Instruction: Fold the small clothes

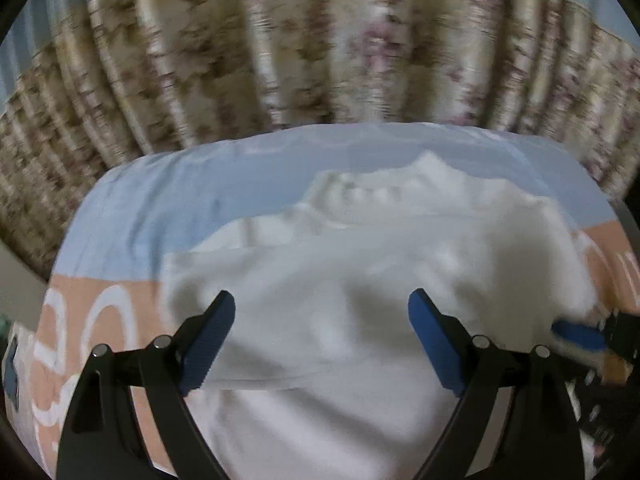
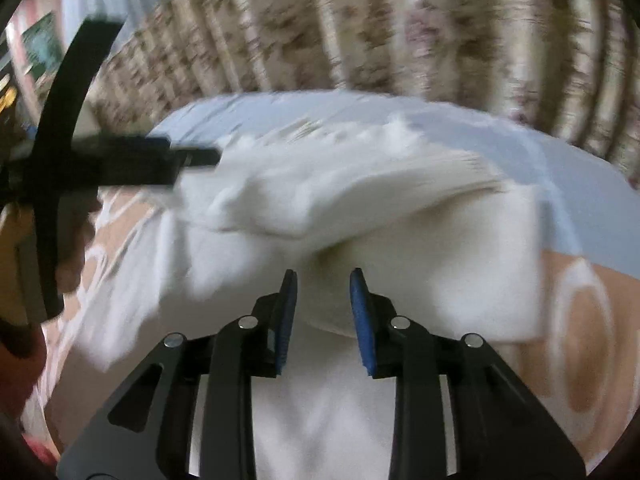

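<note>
1. While both wrist cameras blur, I see the white garment (image 1: pixel 320 320) lying on the bed (image 1: pixel 160 208), spread across the sheet where its pale blue band meets its peach band with white ring patterns.
2. One part of the garment is folded over the rest, forming a thicker layer with a ruffled far edge (image 1: pixel 400 188); in the right wrist view that upper layer (image 2: pixel 320 192) overhangs a flatter white panel beneath.
3. My left tongs (image 1: pixel 322 336) stand wide apart above the garment, blue pads (image 1: pixel 208 344) facing each other with only loose cloth below them and nothing gripped.
4. My right tongs (image 2: pixel 323 320) are parted by a narrow gap over the white cloth; the pads (image 2: pixel 362 320) press on nothing that I can make out.
5. At the right edge of the left wrist view, a blue-padded finger of the right tongs lies against the garment's edge.
6. In the right wrist view, the left tongs (image 2: pixel 180 160) show dark at the left, their tip at the garment's far corner.
7. Behind the bed hangs a pleated floral curtain (image 1: pixel 320 40) in beige and mauve.
</note>
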Demonstrator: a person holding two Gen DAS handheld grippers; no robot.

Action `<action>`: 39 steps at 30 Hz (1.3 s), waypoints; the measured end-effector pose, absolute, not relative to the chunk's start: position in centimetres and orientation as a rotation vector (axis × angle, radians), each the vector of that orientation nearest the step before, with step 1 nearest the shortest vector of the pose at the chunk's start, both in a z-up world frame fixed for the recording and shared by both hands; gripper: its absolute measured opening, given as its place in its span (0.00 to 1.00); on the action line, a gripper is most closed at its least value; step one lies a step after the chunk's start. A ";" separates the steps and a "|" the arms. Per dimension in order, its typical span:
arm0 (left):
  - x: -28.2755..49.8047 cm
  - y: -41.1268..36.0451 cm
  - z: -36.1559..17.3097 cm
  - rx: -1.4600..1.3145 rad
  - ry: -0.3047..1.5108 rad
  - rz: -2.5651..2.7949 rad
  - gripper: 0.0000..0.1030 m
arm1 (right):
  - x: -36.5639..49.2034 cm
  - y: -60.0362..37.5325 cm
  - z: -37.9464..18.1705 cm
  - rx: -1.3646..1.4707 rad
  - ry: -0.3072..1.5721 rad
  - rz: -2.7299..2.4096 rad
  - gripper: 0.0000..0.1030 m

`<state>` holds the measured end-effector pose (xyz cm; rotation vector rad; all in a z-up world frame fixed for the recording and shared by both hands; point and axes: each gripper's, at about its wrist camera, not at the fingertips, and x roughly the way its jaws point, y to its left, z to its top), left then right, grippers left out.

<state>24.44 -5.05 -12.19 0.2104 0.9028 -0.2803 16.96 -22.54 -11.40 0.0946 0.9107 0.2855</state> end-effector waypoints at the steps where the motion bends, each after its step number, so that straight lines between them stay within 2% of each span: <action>1: 24.2 -6.0 -12.1 0.223 0.896 -0.298 0.86 | 16.8 -23.9 -11.0 0.103 0.900 0.238 0.28; 8: 23.4 -14.4 -12.5 0.336 0.870 -0.453 0.86 | 17.1 -30.6 -11.5 0.157 0.908 -0.024 0.28; 16: 22.9 -19.3 -15.3 0.458 0.892 -0.563 0.86 | 17.0 -31.4 -12.3 0.180 0.923 -0.029 0.28; 17: 23.0 -19.6 -15.9 0.468 0.904 -0.568 0.78 | 17.1 -31.4 -12.4 0.183 0.923 -0.028 0.28; 18: 23.2 -19.7 -16.4 0.476 0.920 -0.573 0.63 | 17.0 -31.4 -12.4 0.185 0.923 -0.028 0.28; 19: 23.5 -19.6 -17.0 0.476 0.953 -0.586 0.24 | 17.0 -31.3 -12.4 0.187 0.923 -0.027 0.28; 22: 24.8 -17.8 -17.2 0.330 1.014 -0.632 0.14 | 17.0 -30.9 -12.5 0.178 0.925 -0.022 0.28; 28: 26.5 -11.0 -15.4 0.015 1.026 -0.551 0.17 | 17.4 -28.6 -13.0 0.103 0.960 0.020 0.28; 31: 26.6 -5.2 -16.0 -0.179 1.051 -0.415 0.28 | 17.5 -27.7 -13.8 0.063 0.985 0.020 0.30; 33: 26.3 -2.3 -16.4 -0.226 1.061 -0.344 0.42 | 17.5 -27.5 -14.0 0.066 0.984 0.017 0.31; 35: 25.9 -0.8 -16.4 -0.221 1.065 -0.296 0.61 | 17.5 -27.5 -13.9 0.076 0.983 0.021 0.31; 39: 26.3 -1.7 -16.0 -0.149 1.054 -0.299 0.64 | 18.0 -27.1 -13.8 0.062 0.985 0.023 0.31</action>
